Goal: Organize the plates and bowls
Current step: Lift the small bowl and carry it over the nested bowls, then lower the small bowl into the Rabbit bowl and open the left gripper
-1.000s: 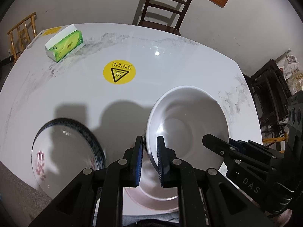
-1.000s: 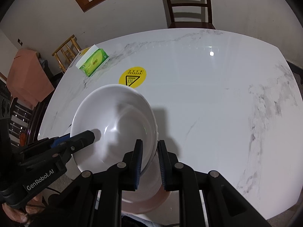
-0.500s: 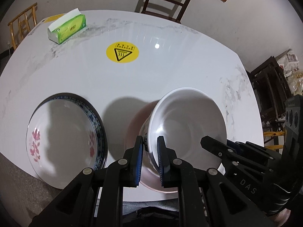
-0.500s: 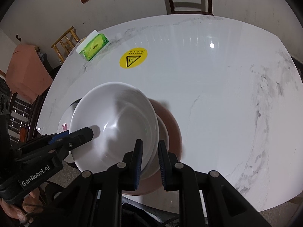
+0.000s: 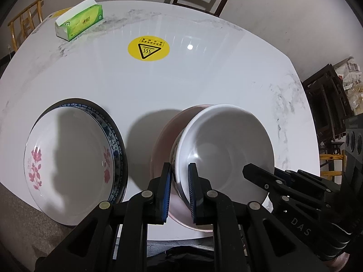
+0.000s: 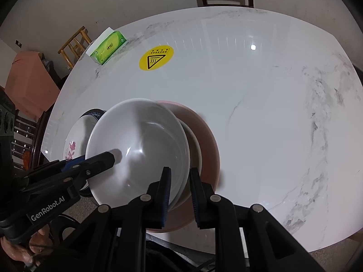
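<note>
Left gripper [image 5: 179, 188]: jaws clamped on the left rim of the white bowl [image 5: 226, 149], one pad inside the wall, one outside.
Right gripper [image 6: 180, 190]: jaws pinching the bowl's opposite rim; the pads look in contact.
White bowl: plain, glossy, deep, with some dark patterning on its outer wall. Carried between both grippers, directly over the pink plate [image 6: 209, 140]; a second white rim shows just beneath it in the right wrist view. Whether it already rests there cannot be told.
Pink plate: near table edge, flat, mostly hidden by the bowl.
Flowered plate [image 5: 68, 154]: beside the pink plate, apart from it; blue patterned rim, pink flowers; it appears to overhang the near edge.
Table [image 5: 204, 79]: white marble, glossy.
Yellow warning sticker [image 5: 148, 48]: mid-table.
Tissue box [image 5: 79, 21]: far corner.
Risk: thin rim pinches on glazed ceramic could slip. Uneven release would tilt the bowl and knock it against the dishes below.
Risk: stack sits near the edge; a sideways nudge could push it off.
</note>
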A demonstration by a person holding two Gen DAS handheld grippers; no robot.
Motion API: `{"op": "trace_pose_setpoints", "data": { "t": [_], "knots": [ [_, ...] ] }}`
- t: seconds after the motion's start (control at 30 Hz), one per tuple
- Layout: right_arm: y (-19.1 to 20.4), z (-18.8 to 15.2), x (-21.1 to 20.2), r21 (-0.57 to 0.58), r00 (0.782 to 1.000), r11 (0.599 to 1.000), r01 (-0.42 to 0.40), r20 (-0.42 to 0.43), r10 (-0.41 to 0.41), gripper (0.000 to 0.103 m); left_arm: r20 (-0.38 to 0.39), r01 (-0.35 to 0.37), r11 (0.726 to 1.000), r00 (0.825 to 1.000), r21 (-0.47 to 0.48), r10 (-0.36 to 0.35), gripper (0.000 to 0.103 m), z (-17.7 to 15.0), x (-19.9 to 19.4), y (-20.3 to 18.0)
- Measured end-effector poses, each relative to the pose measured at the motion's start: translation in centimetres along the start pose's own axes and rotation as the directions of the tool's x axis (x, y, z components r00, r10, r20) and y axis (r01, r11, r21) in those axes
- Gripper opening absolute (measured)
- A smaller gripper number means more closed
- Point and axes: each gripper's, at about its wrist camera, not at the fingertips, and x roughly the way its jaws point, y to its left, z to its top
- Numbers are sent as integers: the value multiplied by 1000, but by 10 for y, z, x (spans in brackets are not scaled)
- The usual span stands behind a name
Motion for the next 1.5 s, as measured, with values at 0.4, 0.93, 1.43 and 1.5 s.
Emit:
{"op": "trace_pose_setpoints", "data": {
  "t": [0.4,0.93,1.43,1.5],
  "knots": [
    [4,1,1,-23,1000,999,26,7,-26,19,-18,1,1000,1000,6,-1,11,0,6,-1],
    [1,1,0,-29,999,999,45,8,-45,22,-10,13,1000,1000,4,-13,11,-1,5,0],
    [-3,-4,-5,-30,1000,999,30,6,-30,22,57,38,999,998,-7,-37,14,-3,-18,4],
    [-2,-4,-6,-33,999,999,32,8,-31,22,67,40,999,997,-11,-40,16,-3,-21,5]
  ]
}}
